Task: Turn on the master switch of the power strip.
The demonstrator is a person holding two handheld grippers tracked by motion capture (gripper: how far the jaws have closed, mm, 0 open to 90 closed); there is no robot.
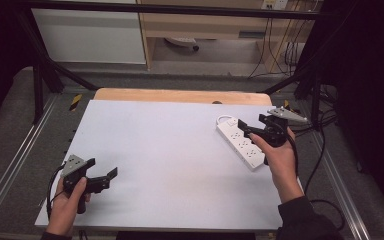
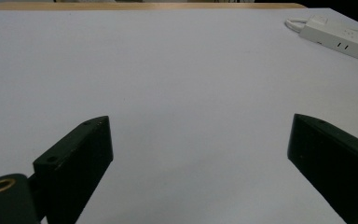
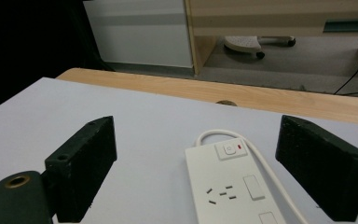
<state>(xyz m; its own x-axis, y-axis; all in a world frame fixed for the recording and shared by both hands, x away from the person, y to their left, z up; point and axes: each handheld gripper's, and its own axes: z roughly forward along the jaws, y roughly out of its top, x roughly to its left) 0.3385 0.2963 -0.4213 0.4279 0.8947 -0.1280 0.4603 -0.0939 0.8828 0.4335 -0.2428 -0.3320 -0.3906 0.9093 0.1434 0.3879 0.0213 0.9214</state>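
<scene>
Currently, right gripper [image 1: 246,131] hovers over the power strip [image 1: 240,142], jaws wide apart and empty; descending off-centre could snag its cord [image 3: 265,170].

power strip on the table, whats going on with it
A person holds a two-jaw gripper in each hand at a white table. The right gripper hangs over the white power strip near the table's right edge, jaws wide open and gripping nothing; the strip lies flat on the table, its cord curling from the far end. The left gripper sits at the near left corner, also open and empty, far from the strip.
</scene>
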